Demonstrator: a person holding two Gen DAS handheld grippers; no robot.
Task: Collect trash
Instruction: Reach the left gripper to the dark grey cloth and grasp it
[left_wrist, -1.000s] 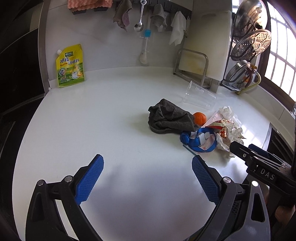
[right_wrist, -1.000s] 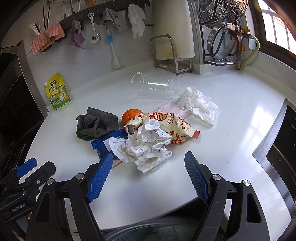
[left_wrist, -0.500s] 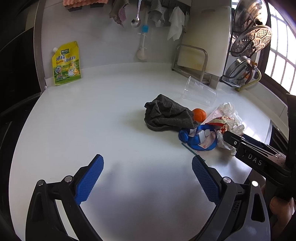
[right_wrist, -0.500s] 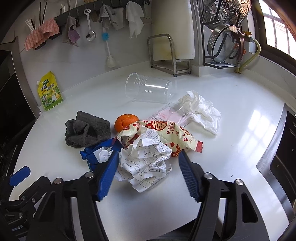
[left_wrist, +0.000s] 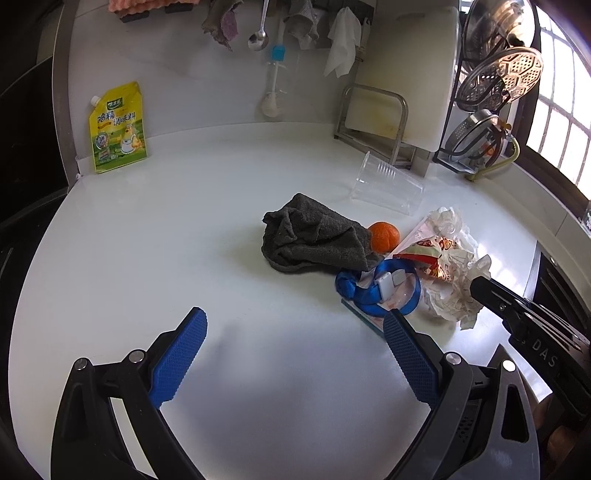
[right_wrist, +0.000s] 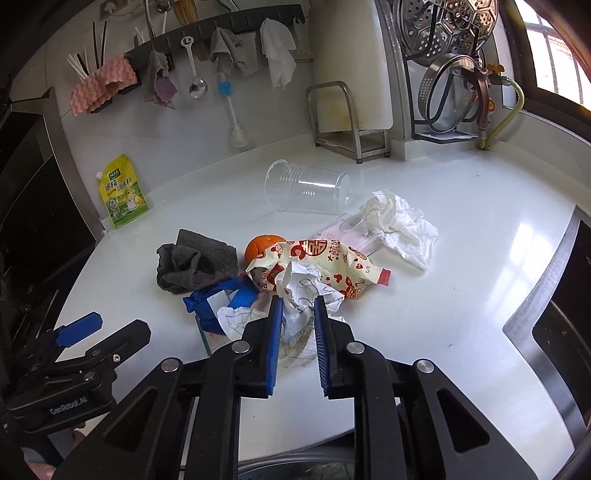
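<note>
Left wrist view first: left gripper (left_wrist: 291, 332) gapes wide over bare counter (left_wrist: 147, 258), empty; lower left lies open, trash heap sits centre right, paper wad (left_wrist: 456, 291) beside the towel (left_wrist: 314, 240).

Right wrist view: right gripper (right_wrist: 298, 306) has just been closing and pinches the paper wad (right_wrist: 299, 317). Only here: white tissue (right_wrist: 400, 225), right of centre.

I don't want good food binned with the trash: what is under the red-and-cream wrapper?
An orange pokes out beneath the wrapper, and crumpled paper lies under its near edge. Anything else under it is covered.
</note>
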